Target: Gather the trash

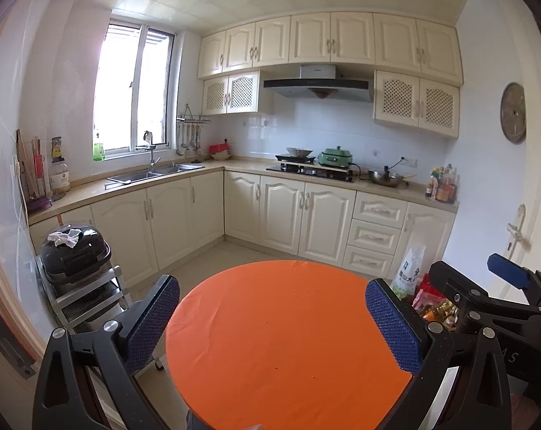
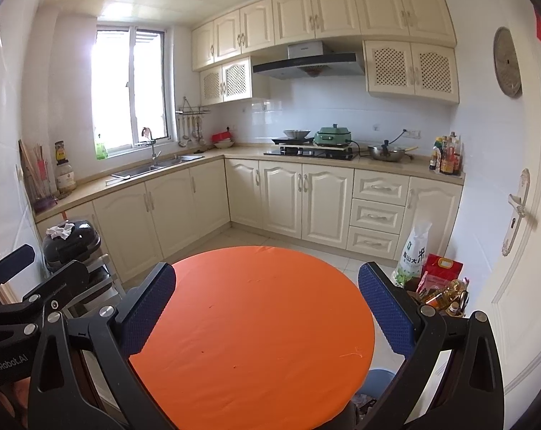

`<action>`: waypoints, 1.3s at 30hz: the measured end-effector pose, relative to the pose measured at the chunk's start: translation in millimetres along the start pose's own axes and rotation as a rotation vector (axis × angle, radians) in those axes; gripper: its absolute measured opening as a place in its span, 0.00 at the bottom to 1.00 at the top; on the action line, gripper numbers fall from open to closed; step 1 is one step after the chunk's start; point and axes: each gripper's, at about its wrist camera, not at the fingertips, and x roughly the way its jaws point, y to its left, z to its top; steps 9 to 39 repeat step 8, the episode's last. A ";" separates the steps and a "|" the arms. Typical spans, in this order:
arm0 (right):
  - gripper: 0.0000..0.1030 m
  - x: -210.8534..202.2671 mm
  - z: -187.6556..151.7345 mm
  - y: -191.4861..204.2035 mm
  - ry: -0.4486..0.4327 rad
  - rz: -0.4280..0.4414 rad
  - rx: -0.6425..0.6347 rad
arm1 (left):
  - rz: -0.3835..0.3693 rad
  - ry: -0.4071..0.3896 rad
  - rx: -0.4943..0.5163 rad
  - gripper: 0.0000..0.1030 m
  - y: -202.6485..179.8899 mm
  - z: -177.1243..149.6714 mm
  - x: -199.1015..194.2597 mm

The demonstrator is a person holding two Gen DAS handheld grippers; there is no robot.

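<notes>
- The left gripper (image 1: 272, 317) hung above the round orange table (image 1: 281, 340), jaws spread wide with nothing between them; its blue pads (image 1: 152, 315) framed bare cloth.
- The right gripper (image 2: 266, 308) hovered over the same table (image 2: 256, 322), jaws likewise spread and gripping nothing; in the left view it showed at the right edge (image 1: 499, 286).
- Trash on the table: only a few tiny specks (image 2: 202, 352) could be made out on the orange cloth; what they were, I could not tell.
- A crumpled white wad (image 1: 65, 238) lay on top of the black appliance (image 1: 75, 261), which sat on a metal rack left of the table, well apart from both grippers; it showed in the right view too (image 2: 59, 231).
- A blue bin rim (image 2: 379, 381) peeked out beside the table's right edge; a rice bag (image 2: 413, 252) stood near the drawers.
</notes>
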 end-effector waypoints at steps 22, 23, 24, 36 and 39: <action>1.00 1.1 -1.0 -5.3 0.008 -0.001 0.008 | -0.028 -0.007 -0.012 0.99 6.0 1.9 3.0; 1.00 1.1 -1.0 -5.3 0.008 -0.001 0.008 | -0.028 -0.007 -0.012 0.99 6.0 1.9 3.0; 1.00 1.1 -1.0 -5.3 0.008 -0.001 0.008 | -0.028 -0.007 -0.012 0.99 6.0 1.9 3.0; 1.00 1.1 -1.0 -5.3 0.008 -0.001 0.008 | -0.028 -0.007 -0.012 0.99 6.0 1.9 3.0; 1.00 1.1 -1.0 -5.3 0.008 -0.001 0.008 | -0.028 -0.007 -0.012 0.99 6.0 1.9 3.0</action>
